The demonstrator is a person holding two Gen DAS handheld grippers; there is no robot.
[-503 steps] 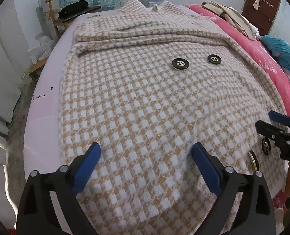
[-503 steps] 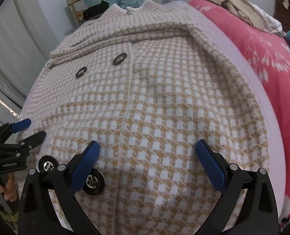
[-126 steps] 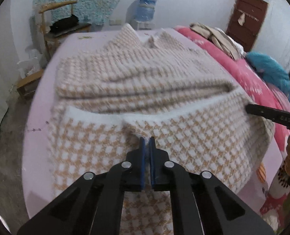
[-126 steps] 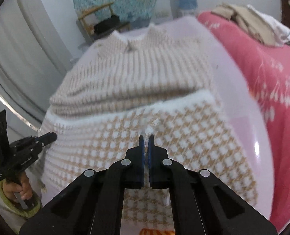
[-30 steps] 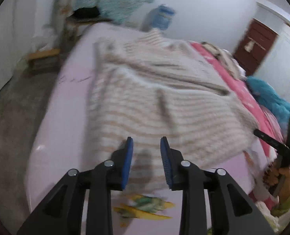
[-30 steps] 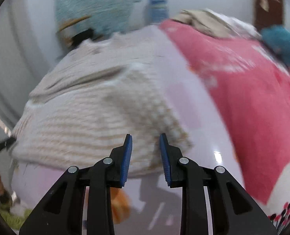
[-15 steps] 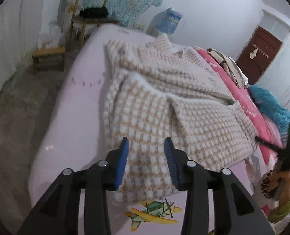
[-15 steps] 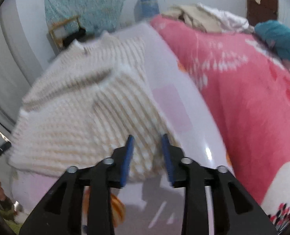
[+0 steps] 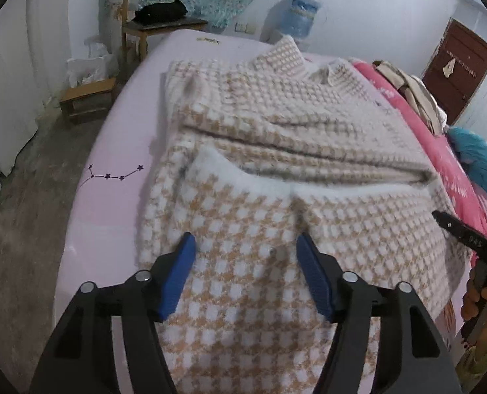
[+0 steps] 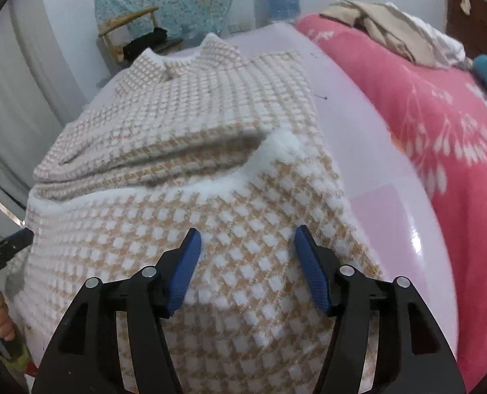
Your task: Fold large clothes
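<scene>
A beige-and-white checked coat (image 9: pixel 276 170) (image 10: pixel 184 177) lies on the lilac bed, its lower part folded up over the body so a white hem edge runs across the middle. My left gripper (image 9: pixel 245 262) hovers over the folded part near its left side, jaws opening, nothing pinched between the blue pads. My right gripper (image 10: pixel 246 256) hangs above the folded part near its right edge, jaws also opening and empty. The right gripper shows at the right rim of the left wrist view, the left one at the left rim of the right wrist view, each with a hand on it.
The lilac sheet (image 9: pixel 112 170) shows left of the coat, with bare floor beyond. A pink blanket (image 10: pixel 440 131) with piled clothes (image 10: pixel 391 32) lies to the right. A wooden chair (image 9: pixel 151 16), a low stool (image 9: pixel 89 98) and a water bottle (image 9: pixel 299 10) stand behind the bed.
Both grippers have swung inward from the bed's outer edges to above the folded coat, and the jaws of each have spread apart.
</scene>
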